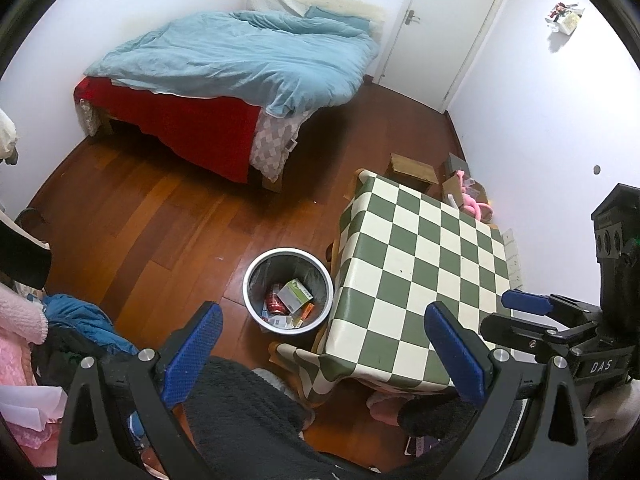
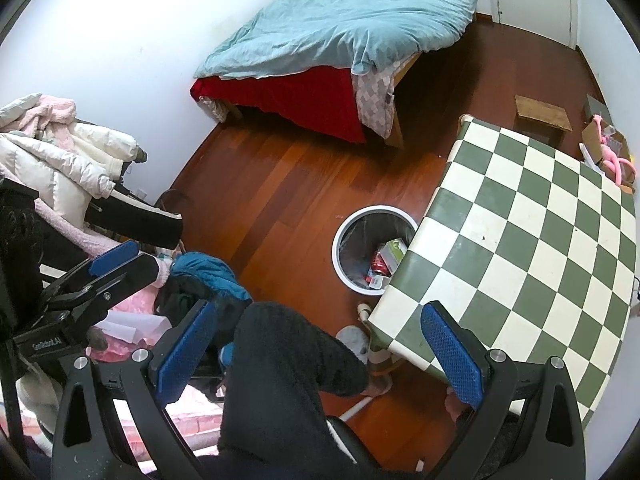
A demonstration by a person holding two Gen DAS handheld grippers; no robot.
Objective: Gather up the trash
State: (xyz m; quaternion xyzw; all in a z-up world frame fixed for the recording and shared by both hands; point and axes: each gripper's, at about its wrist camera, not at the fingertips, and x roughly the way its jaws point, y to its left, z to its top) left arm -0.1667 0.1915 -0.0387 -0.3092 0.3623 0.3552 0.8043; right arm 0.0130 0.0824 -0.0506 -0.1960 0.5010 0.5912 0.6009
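A round silver trash bin with a dark liner stands on the wooden floor beside the checkered table. In it lie a green-and-white box, a red packet and other small wrappers. The bin also shows in the right wrist view, partly hidden by the table edge. My left gripper is open and empty, held high above the floor near the bin. My right gripper is open and empty, over the person's dark-trousered leg. Each gripper shows in the other's view: the right one, the left one.
A bed with a blue duvet and red sheet stands at the far wall. A white door is at the back right. A small wooden stool and a box with a pink toy sit behind the table. Clothes are piled at the left.
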